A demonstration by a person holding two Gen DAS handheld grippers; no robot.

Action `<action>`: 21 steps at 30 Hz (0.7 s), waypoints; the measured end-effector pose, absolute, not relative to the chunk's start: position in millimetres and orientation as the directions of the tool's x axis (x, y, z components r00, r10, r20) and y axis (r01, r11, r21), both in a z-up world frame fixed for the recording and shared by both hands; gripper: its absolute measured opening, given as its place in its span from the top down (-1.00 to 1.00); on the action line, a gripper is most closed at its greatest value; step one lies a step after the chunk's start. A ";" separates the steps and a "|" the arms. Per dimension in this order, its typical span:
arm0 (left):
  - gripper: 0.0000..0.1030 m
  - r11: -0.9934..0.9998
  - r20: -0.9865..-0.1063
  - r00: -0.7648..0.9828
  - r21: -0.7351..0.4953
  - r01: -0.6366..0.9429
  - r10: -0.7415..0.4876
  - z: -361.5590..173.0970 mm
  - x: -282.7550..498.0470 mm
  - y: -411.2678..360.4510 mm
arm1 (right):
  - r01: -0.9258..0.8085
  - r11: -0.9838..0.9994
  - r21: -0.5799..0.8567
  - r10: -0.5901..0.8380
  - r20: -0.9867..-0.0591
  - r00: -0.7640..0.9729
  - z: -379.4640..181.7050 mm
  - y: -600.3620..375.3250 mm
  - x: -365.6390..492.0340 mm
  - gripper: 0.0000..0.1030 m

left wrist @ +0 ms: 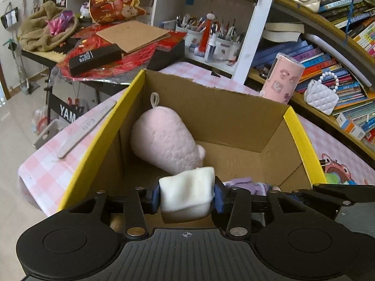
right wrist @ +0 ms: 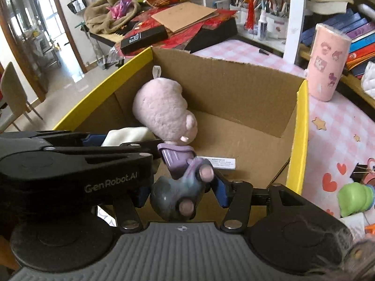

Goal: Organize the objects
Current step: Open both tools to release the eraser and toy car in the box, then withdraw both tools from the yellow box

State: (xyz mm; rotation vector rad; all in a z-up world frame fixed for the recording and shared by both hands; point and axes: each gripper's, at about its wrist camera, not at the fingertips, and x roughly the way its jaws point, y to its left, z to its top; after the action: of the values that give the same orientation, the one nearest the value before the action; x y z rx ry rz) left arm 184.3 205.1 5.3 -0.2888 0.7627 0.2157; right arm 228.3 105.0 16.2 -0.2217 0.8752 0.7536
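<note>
1. The left tool (left wrist: 187, 193) is clamped on a cream plush block (left wrist: 187, 192) above the cardboard box (left wrist: 234, 107); its lower end is hidden.
2. The right tool (right wrist: 181, 190) grips a purple-grey toy (right wrist: 178, 194), partly covered by the left tool.
3. A pink plush (left wrist: 164, 140) lies inside the box.

The open box (left wrist: 234, 117) is raw brown corrugated cardboard, matt and fibrous inside, with smooth yellow printed outer faces, and the pink fuzzy plush toy (left wrist: 164, 138) in it has a nubbly, matt pile with a woven ribbon loop. The cream-white soft cloth block (left wrist: 187, 192) looks like matt fleece, while the purple-grey toy figure (right wrist: 180, 187) looks like smooth, slightly glossy plastic or vinyl. The pink-and-white checked tablecloth (right wrist: 328, 128) is smooth with a faint sheen, and the black gripper bodies are matt plastic with bright metal pins and blue rubbery pads (left wrist: 219, 196).
</note>
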 end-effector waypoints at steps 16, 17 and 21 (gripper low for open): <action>-0.62 0.945 -0.452 0.880 -0.203 -0.258 0.143 72.6 73.7 205.9 | -0.548 0.836 0.026 0.466 -0.562 0.684 69.1 64.4 126.9 -0.12; -0.62 0.944 -0.452 0.880 -0.203 -0.258 0.144 71.5 65.7 205.6 | -0.540 0.842 0.018 0.456 -0.560 0.692 68.8 62.4 119.3 -0.13; -0.62 0.947 -0.474 0.871 -0.198 -0.253 0.133 62.1 41.5 204.8 | -0.497 0.868 0.009 0.414 -0.568 0.711 63.7 54.4 90.9 -0.13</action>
State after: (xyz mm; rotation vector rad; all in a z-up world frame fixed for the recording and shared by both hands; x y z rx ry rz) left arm 41.5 204.8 62.1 -0.2588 0.4738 0.2042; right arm 90.9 54.4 63.7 -0.1486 0.5927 0.5069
